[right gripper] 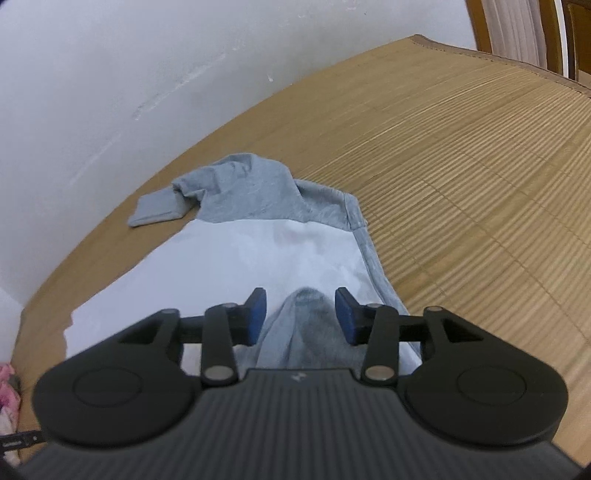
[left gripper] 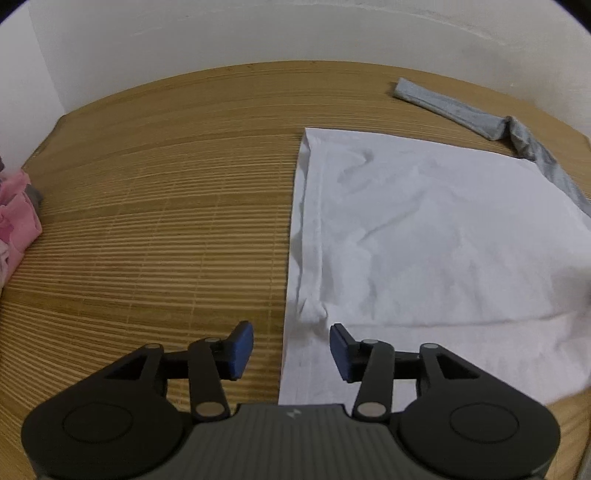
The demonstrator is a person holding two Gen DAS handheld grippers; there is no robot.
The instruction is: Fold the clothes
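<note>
A white garment with grey sleeves lies flat on the bamboo mat. One grey sleeve stretches along its far edge. My left gripper is open just above the garment's left edge, one pad over the mat and the other over white cloth, with nothing gripped. In the right wrist view the white body runs up to a rumpled grey part. A raised grey fold stands between the blue pads of my right gripper, which is open, with a gap on each side of the fold.
A white wall borders the mat's far side. Pink clothes are piled at the mat's left edge, also seen as pink clothes in the right wrist view. Wooden furniture stands beyond the mat's far corner. Bare mat spreads to the right.
</note>
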